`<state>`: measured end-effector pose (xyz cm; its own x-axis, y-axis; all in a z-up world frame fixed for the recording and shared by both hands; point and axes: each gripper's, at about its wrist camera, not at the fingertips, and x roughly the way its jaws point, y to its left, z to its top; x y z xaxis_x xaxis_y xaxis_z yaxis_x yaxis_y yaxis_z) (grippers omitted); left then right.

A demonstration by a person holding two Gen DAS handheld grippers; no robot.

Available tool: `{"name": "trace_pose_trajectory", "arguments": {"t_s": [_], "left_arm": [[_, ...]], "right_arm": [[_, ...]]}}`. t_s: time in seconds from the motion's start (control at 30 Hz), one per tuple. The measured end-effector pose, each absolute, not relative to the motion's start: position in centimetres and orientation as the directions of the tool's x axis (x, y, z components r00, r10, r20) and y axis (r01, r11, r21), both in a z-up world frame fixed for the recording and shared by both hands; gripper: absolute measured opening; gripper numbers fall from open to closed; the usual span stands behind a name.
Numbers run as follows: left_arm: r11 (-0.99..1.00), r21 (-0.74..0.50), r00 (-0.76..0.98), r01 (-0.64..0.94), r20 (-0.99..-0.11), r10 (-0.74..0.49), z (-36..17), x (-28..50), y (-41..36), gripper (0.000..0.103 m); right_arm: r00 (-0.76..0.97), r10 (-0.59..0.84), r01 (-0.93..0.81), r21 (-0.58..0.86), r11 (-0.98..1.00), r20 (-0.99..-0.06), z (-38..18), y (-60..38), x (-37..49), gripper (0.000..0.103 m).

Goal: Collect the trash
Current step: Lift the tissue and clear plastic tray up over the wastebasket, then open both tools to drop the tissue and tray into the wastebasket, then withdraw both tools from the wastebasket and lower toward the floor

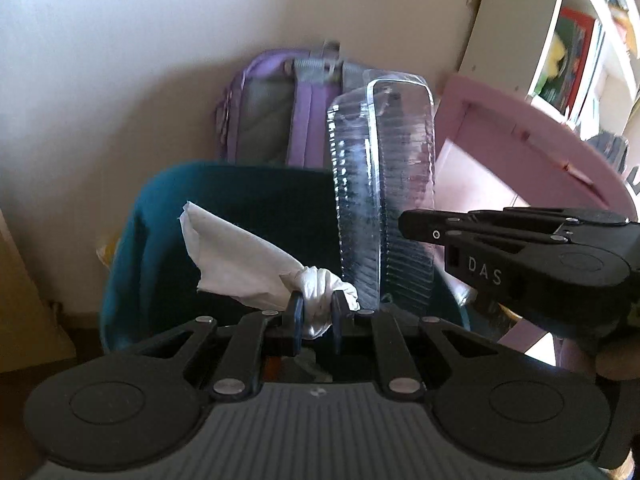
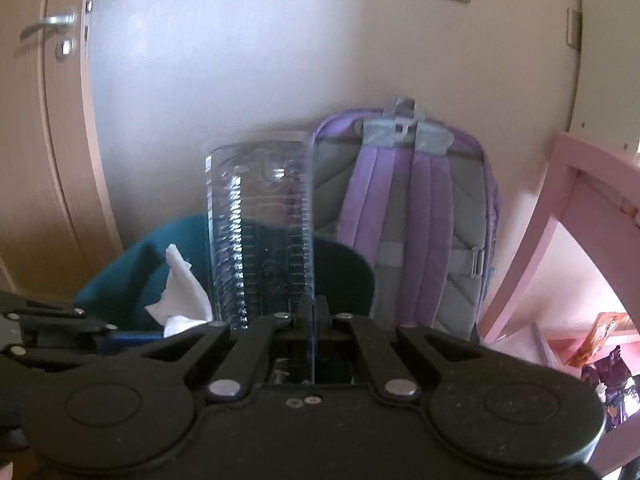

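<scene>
My left gripper (image 1: 316, 310) is shut on a crumpled white tissue (image 1: 236, 256), whose loose end hangs over the open teal bin (image 1: 132, 248). A clear ribbed plastic container (image 1: 384, 200) stands upright above the bin's right side, pinched by its edge in my right gripper (image 1: 404, 224), which reaches in from the right. In the right wrist view the same plastic container (image 2: 260, 232) rises straight up from my shut right gripper (image 2: 314, 312), with the tissue (image 2: 180, 292) to its left and the teal bin (image 2: 116, 280) behind.
A purple and grey backpack (image 1: 276, 120) leans on the white wall behind the bin. A pink chair (image 1: 500, 136) stands to the right, with bookshelves (image 1: 580, 48) beyond it. In the right wrist view, a door (image 2: 36, 128) is at the left.
</scene>
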<state>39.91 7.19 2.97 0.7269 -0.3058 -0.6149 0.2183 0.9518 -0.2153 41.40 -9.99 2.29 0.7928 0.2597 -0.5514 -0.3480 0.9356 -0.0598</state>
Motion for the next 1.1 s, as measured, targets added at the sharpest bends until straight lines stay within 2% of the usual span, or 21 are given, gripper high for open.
{"name": "trace_pose_trajectory", "arguments": {"t_s": [0.13,0.33,0.4,0.6,0.67,0.73,1.1], "left_arm": [[0.955,-0.209,0.695,0.213,-0.654,-0.298,1.7,40.8,6.9,0.014],[0.957,-0.203,0.669,0.207,-0.684,-0.29,1.2,41.2,6.3,0.014],[0.958,-0.201,0.659,0.205,-0.695,-0.287,1.2,41.3,5.9,0.016],[0.961,-0.181,0.67,0.209,-0.689,-0.275,1.8,40.3,5.1,0.032],[0.966,-0.159,0.681,0.203,-0.686,-0.256,2.0,39.6,4.9,0.052],[0.97,-0.143,0.698,0.198,-0.674,-0.242,2.6,39.1,4.8,0.066],[0.968,-0.131,0.744,0.216,-0.62,-0.249,6.0,33.4,5.1,0.074]], "right_arm": [[0.764,0.251,-0.361,-0.072,0.93,-0.594,0.8,-9.6,42.0,0.001],[0.757,0.241,-0.364,-0.085,0.928,-0.608,0.4,-9.3,41.8,0.016],[0.756,0.244,-0.365,-0.083,0.927,-0.607,0.6,-9.2,41.4,0.016],[0.759,0.243,-0.359,-0.077,0.93,-0.604,1.4,-9.6,40.4,0.027],[0.768,0.233,-0.345,-0.08,0.935,-0.597,1.8,-9.9,39.7,0.029],[0.767,0.239,-0.34,-0.062,0.938,-0.596,2.5,-10.4,39.0,0.03],[0.781,0.281,-0.365,-0.043,0.93,-0.558,5.7,-12.4,33.5,0.034]]}}
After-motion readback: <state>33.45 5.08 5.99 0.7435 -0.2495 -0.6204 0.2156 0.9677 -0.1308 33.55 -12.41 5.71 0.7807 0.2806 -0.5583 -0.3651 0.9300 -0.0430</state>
